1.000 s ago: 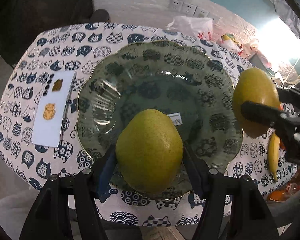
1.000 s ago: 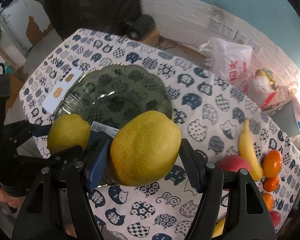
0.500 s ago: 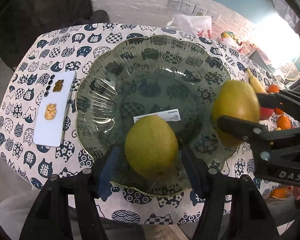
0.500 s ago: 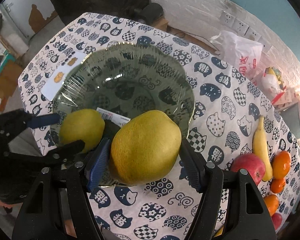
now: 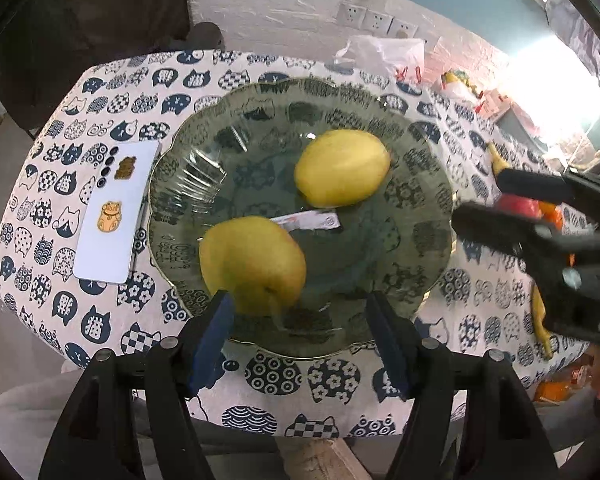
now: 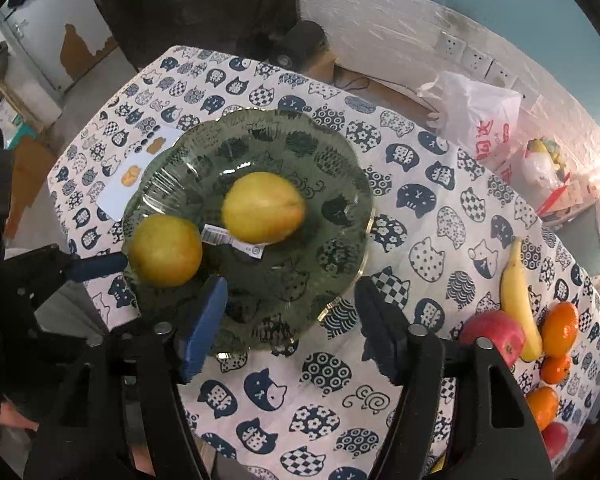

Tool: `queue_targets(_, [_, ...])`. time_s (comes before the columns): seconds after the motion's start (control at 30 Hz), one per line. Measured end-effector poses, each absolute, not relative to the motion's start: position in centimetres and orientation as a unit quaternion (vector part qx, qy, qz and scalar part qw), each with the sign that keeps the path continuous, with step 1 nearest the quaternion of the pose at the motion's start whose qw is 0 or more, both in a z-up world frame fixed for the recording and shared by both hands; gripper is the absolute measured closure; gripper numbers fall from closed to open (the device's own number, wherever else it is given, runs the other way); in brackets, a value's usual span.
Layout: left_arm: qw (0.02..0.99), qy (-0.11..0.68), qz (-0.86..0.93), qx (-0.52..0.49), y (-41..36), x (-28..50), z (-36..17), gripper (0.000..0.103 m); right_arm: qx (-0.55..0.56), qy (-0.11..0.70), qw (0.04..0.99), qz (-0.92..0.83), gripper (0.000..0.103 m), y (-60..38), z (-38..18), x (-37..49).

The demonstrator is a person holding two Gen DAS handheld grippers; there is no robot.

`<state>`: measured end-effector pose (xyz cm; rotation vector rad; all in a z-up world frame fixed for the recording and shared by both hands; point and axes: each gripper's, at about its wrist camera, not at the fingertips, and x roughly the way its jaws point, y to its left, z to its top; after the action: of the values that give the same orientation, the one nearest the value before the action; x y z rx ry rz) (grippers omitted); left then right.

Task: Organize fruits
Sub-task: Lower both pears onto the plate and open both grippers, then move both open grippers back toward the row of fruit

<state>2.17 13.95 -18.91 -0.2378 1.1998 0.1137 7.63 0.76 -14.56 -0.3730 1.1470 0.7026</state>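
Observation:
Two yellow-green pears lie in the scalloped glass plate (image 5: 420, 184). The near pear (image 5: 252, 264) rests by the plate's front left, touching or just off my left gripper's left finger. The far pear (image 5: 342, 168) lies near the plate's middle. In the right wrist view they show as the left pear (image 6: 166, 250) and the middle pear (image 6: 264, 208) in the plate (image 6: 340, 176). My left gripper (image 5: 300, 312) is open and empty over the plate's near rim. My right gripper (image 6: 290, 304) is open and empty above the plate's right rim.
A white phone (image 5: 116, 212) lies left of the plate on the cat-print cloth. At the right of the table lie a banana (image 6: 518, 292), a red apple (image 6: 492, 336) and several oranges (image 6: 560, 328). A white plastic bag (image 6: 476, 120) sits behind the table.
Both grippers opened and let their pears go into the plate. Both have drawn back; the right gripper's pear rolled toward the plate's middle.

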Motion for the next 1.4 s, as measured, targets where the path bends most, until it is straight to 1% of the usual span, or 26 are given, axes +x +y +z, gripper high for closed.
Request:
queue_targets(0.13, [0.822,0.555,0.051,-0.118,13.5,2.3,-17.9,0.032,-0.169,0.521,0.775,0.315,0.030,-0.6,-13.6,7.3])
queue_targets(0.2, [0.826,0.550,0.047,-0.118,13.1,2.4,-17.4,0.031,-0.164,0.519,0.780,0.310,0.027,-1.5,-13.0,7.2])
queue_targets(0.3, [0.832,0.542,0.042,-0.112,12.1,2.6,-16.6,0.028,-0.157,0.515,0.787,0.301,0.025,-2.9,-12.3,7.2])
queue_targets(0.43, [0.835,0.539,0.026,-0.107,10.3,2.9,-15.8,0.027,-0.155,0.511,0.795,0.287,0.025,-5.2,-11.7,7.0])
queue_targets(0.6, [0.839,0.535,0.001,-0.098,7.7,3.2,-14.7,0.027,-0.146,0.507,0.807,0.265,0.021,-8.5,-11.0,7.0])
queue_targets(1.03, [0.850,0.522,-0.046,-0.055,0.9,4.2,-12.0,0.024,-0.116,0.494,0.837,0.207,0.018,-17.4,-9.0,6.6])
queue_targets(1.13, [0.852,0.518,-0.054,-0.046,-0.5,4.4,-11.5,0.021,-0.108,0.494,0.841,0.194,0.018,-19.6,-8.9,6.6])
queue_targets(1.4, [0.849,0.522,-0.073,-0.026,-4.1,5.5,-11.1,0.021,-0.086,0.497,0.850,0.151,0.018,-25.0,-9.1,6.8])
